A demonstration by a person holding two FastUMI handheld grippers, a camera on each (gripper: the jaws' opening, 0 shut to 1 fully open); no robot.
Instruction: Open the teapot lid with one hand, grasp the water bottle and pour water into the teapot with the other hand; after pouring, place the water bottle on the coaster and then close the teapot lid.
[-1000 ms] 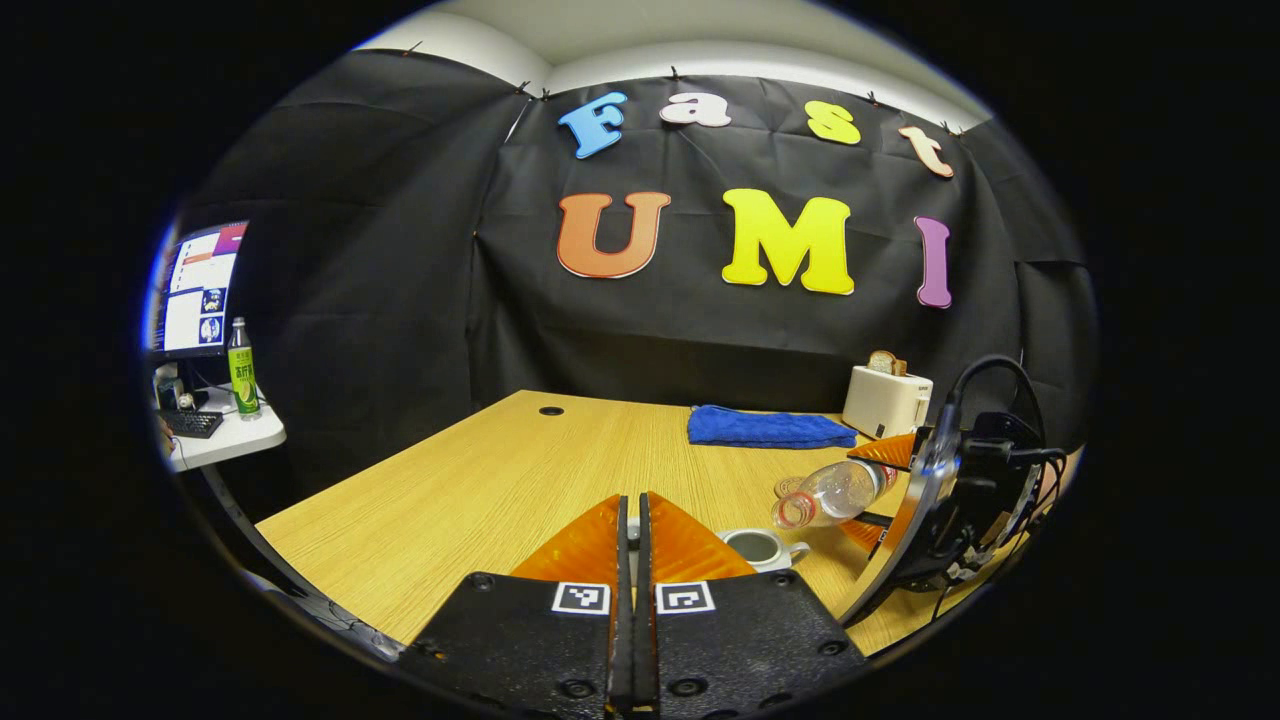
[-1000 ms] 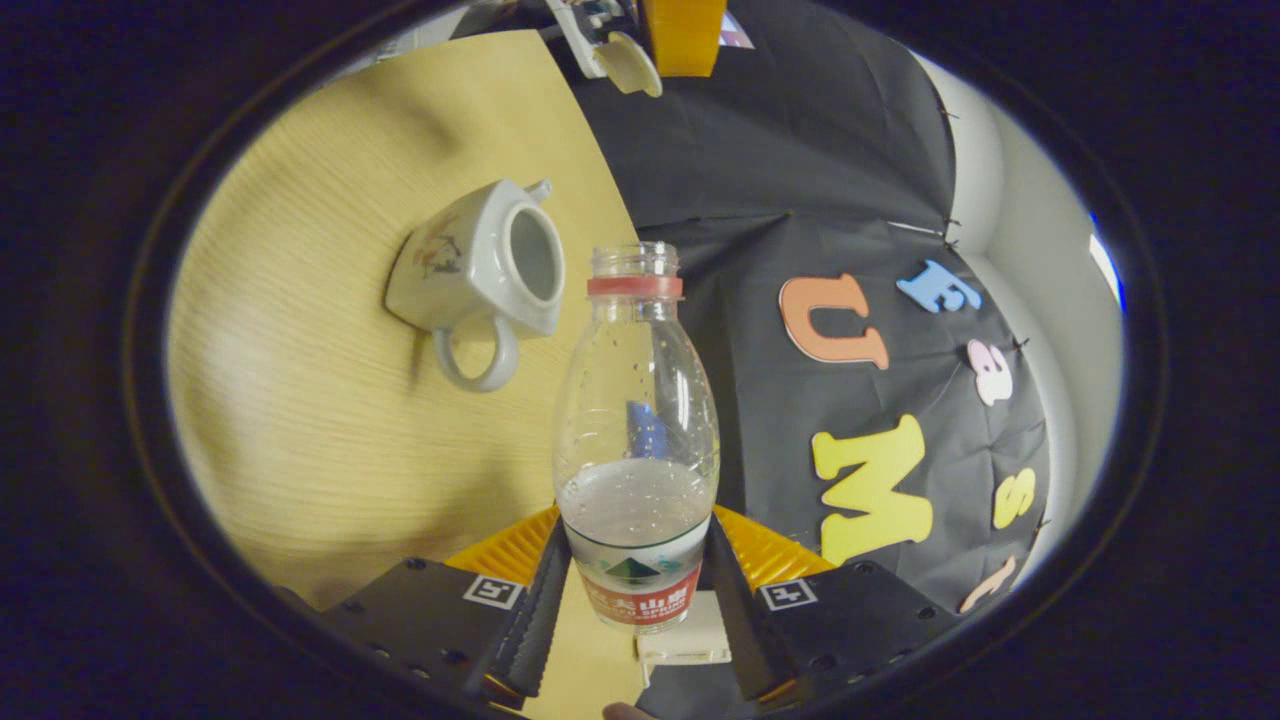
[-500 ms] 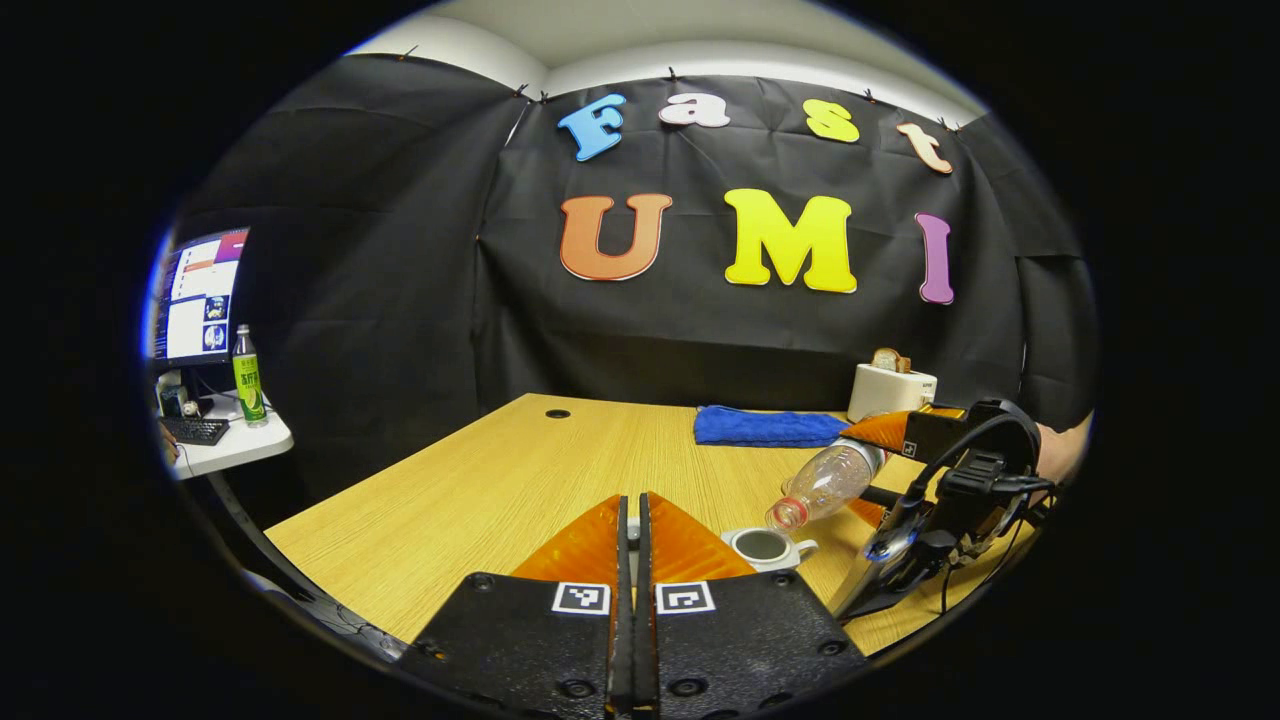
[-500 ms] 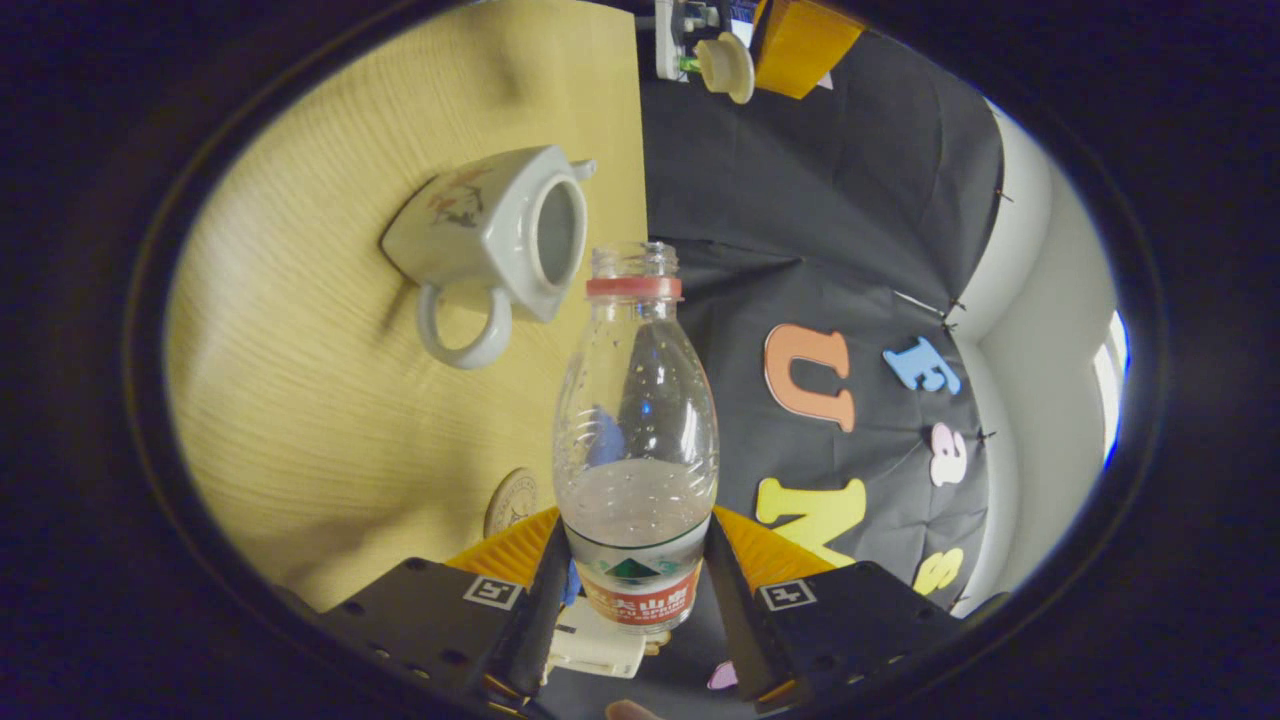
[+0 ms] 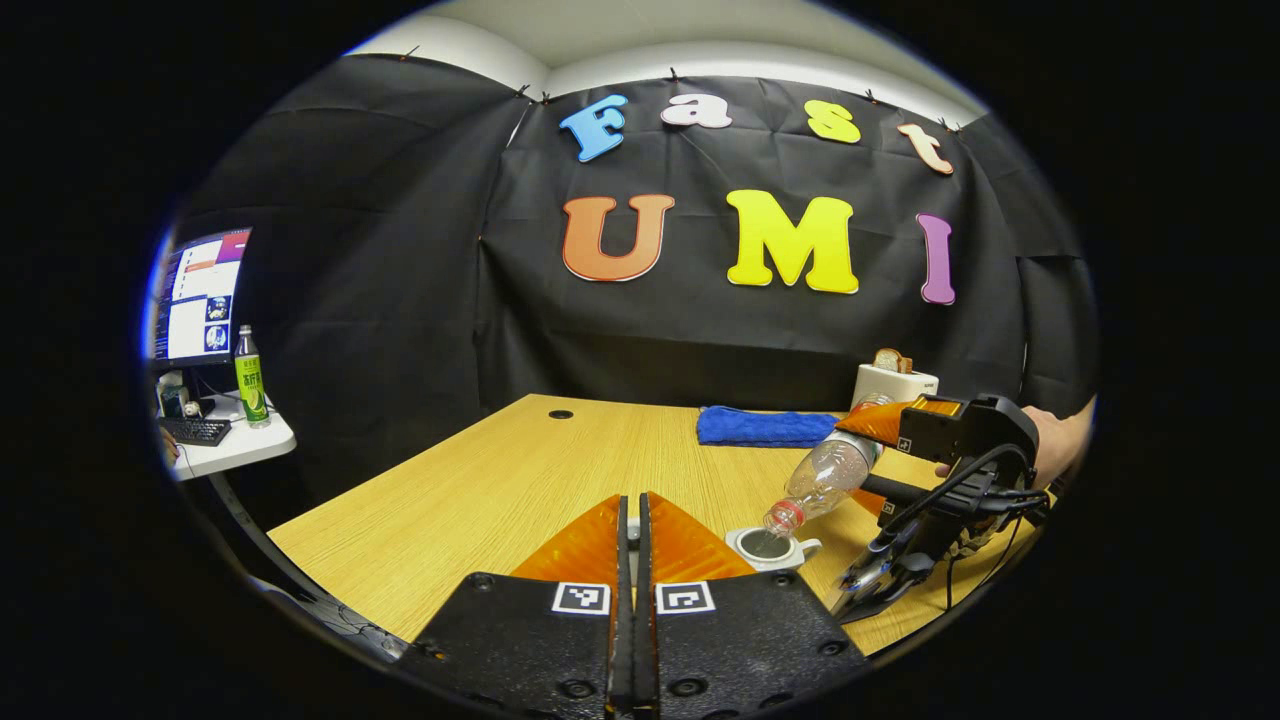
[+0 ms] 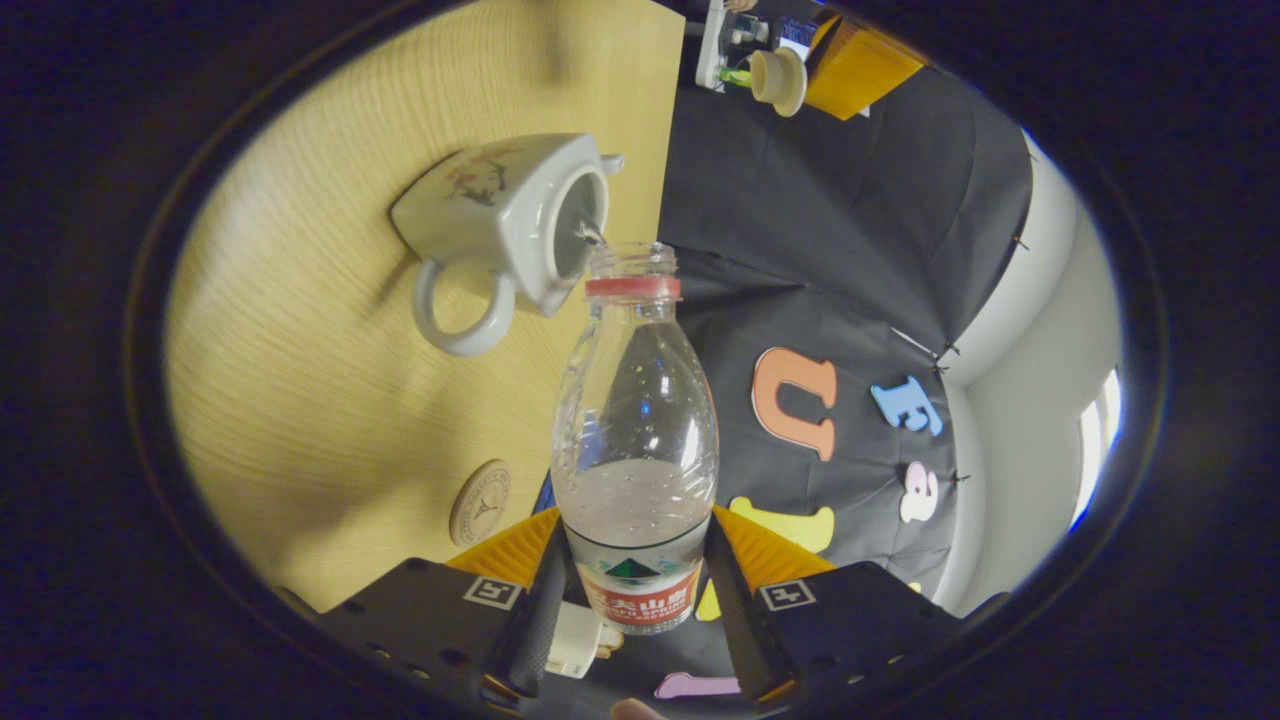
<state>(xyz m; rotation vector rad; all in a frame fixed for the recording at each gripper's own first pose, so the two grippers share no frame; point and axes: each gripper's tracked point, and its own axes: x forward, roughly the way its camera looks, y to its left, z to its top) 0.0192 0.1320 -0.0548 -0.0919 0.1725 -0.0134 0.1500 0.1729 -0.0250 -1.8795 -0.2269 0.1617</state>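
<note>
In the right gripper view my right gripper (image 6: 635,530) is shut on the lower body of a clear water bottle (image 6: 635,430) with a red neck ring. The bottle is tipped mouth-down over the open white teapot (image 6: 505,210), and a thin stream of water (image 6: 590,232) runs into the opening. In the left gripper view the tilted bottle (image 5: 825,478) hangs over the teapot (image 5: 765,545), held by the right gripper (image 5: 862,462). My left gripper (image 5: 632,515) is shut; the right gripper view shows it (image 6: 805,78) holding the teapot lid (image 6: 778,80) in the air. A round coaster (image 6: 480,500) lies on the table.
A blue cloth (image 5: 765,427) and a white toaster (image 5: 893,383) sit at the back of the wooden table (image 5: 500,490). A side table at the left carries a monitor (image 5: 195,300) and a green bottle (image 5: 247,385). A hand (image 5: 1050,445) holds the right gripper.
The right gripper has tipped the bottle further and brought its mouth over the teapot opening; water now runs out. The left gripper has stayed put with the lid.
</note>
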